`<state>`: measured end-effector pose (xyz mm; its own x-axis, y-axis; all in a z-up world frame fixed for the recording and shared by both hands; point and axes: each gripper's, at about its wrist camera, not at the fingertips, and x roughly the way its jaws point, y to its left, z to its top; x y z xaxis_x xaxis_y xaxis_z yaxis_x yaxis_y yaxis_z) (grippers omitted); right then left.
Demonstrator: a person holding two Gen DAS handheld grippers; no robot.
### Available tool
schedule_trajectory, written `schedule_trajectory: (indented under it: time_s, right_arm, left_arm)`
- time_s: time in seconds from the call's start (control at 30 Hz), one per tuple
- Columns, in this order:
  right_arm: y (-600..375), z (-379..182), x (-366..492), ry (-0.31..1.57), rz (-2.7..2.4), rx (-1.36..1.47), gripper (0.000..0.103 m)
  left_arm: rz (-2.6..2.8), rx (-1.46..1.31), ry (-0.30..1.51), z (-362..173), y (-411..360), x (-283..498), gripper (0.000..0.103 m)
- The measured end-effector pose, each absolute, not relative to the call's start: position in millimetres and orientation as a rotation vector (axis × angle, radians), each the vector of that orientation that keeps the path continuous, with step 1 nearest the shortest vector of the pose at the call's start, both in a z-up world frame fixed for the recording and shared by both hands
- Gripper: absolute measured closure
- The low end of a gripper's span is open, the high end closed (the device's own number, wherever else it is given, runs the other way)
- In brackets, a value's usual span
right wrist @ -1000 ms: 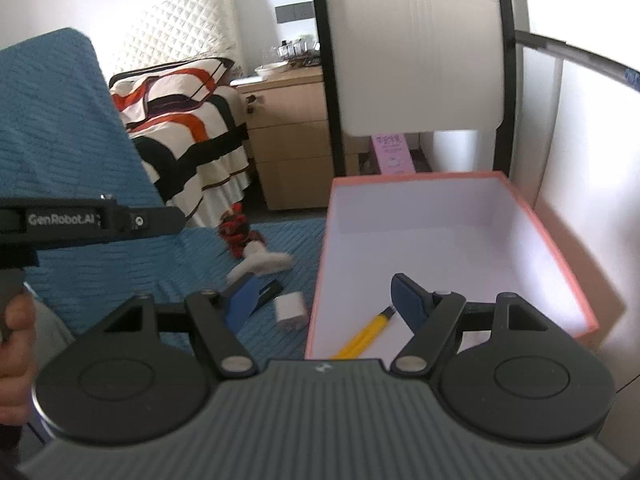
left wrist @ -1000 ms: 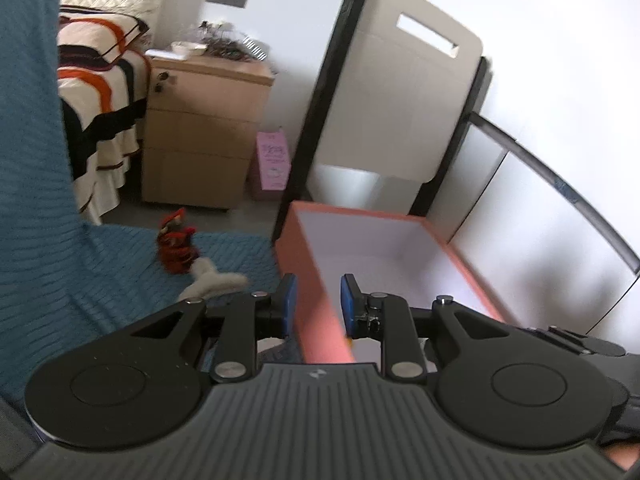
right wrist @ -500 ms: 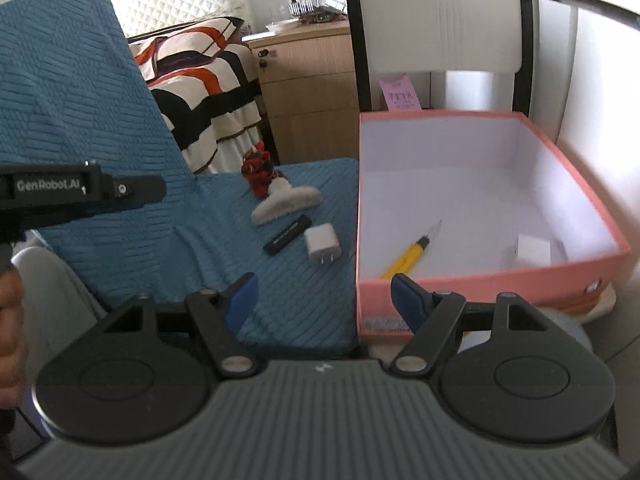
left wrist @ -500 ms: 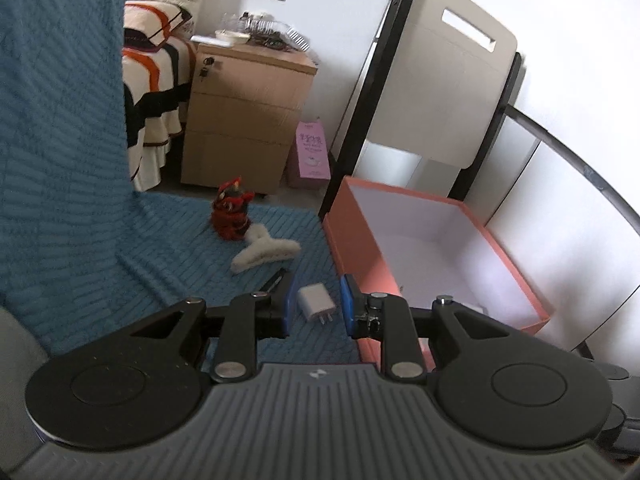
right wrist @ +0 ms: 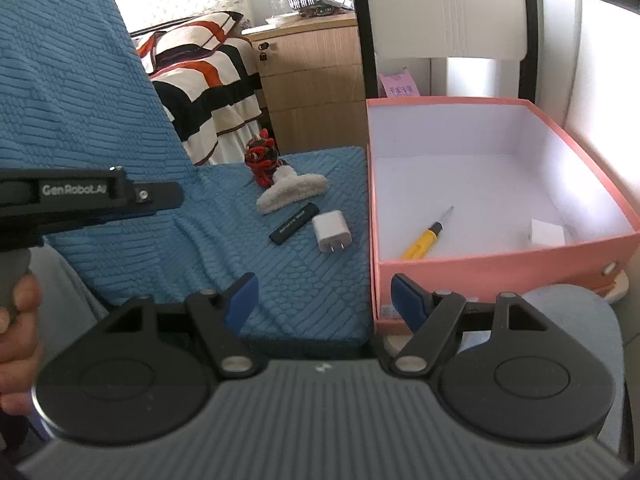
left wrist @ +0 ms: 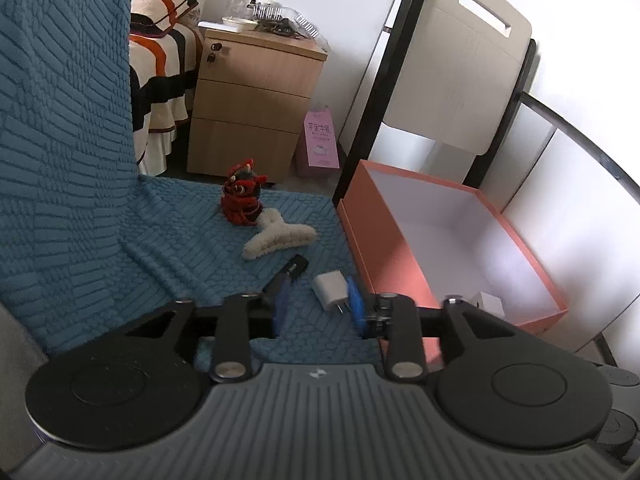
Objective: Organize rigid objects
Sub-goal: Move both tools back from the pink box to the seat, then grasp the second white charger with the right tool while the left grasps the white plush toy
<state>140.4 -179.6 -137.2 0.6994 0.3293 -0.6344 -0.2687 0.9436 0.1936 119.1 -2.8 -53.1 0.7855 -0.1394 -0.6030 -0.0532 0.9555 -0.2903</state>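
Observation:
A white charger plug (left wrist: 330, 290) (right wrist: 331, 231), a black stick (left wrist: 291, 272) (right wrist: 294, 223), a fluffy white clip (left wrist: 277, 238) (right wrist: 291, 192) and a red toy (left wrist: 242, 198) (right wrist: 262, 157) lie on the blue cover. The pink box (left wrist: 384, 240) (right wrist: 500, 256) holds a yellow screwdriver (right wrist: 425, 237) and a small white block (right wrist: 546, 232). My left gripper (left wrist: 319, 309) is open and empty, just short of the plug. My right gripper (right wrist: 324, 300) is open wide and empty, held back near the box's front corner.
A wooden nightstand (left wrist: 256, 104) and a striped bed (right wrist: 200, 80) stand behind. A white chair back (left wrist: 452, 64) rises behind the box. A pink paper bag (left wrist: 320, 144) sits on the floor. The left tool's handle (right wrist: 80, 196) crosses the right wrist view.
Both grippers pulled back from the box. The left one swung left toward the plug and its jaws opened wider. The right one rose and stayed open.

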Motion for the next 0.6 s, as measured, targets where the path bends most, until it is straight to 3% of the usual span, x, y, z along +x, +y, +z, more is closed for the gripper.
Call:
schedule_trajectory:
  time_s: [0.13,0.4,0.6]
  right_arm:
    - [-169.7,-141.9,153.0,0.707,0.337,0.077,0.028]
    - [-137.8,-146.0,178.1,0.615,0.382,0.011,0.029]
    - [-114.6,-161.4,202.5,0.594,0.389,-0.079,0.038]
  left_arm:
    - [-0.027,-0.268,0.684,-63.4,3.9,142.8,0.039]
    - [-0.03,-0.297,0.744,-91.0,36.5,205.1,0.038]
    - [-0.044,-0.287,0.791,-118.5,53.5,256.2,0.038]
